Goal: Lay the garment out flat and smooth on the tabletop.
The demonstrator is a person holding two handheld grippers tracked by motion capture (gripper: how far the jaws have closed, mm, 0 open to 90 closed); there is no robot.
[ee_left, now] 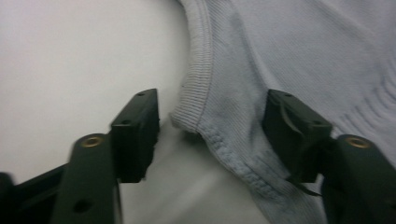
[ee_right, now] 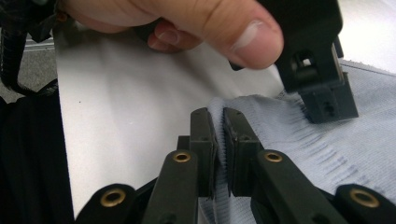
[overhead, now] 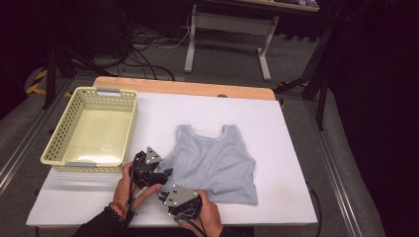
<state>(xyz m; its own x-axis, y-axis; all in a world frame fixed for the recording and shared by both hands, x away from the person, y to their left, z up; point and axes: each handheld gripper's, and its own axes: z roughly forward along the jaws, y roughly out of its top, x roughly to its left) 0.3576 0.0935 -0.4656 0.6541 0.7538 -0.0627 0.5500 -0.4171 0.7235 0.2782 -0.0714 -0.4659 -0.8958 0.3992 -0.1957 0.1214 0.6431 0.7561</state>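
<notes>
A pale grey-blue ribbed tank top [overhead: 212, 163] lies flat on the white table [overhead: 281, 143], neck toward the far side. My left gripper [overhead: 165, 173] is at its near-left edge, low over the table. Its jaws stand open [ee_left: 212, 133] with the top's ribbed edge [ee_left: 205, 93] between them, and the pads are clear of the cloth. My right gripper [overhead: 168, 190] sits just in front of it at the near-left corner. It is shut [ee_right: 219, 140] on a pinched-up fold of the top's hem [ee_right: 217, 109]. One left jaw [ee_right: 327, 102] rests on the cloth beyond.
A pale yellow perforated basket [overhead: 54, 148] stands empty at the table's left side, close to my left hand [overhead: 126, 182]. A wooden strip [overhead: 183, 88] runs along the far edge. Beyond it are desk legs [overhead: 190, 47] and cables on the floor.
</notes>
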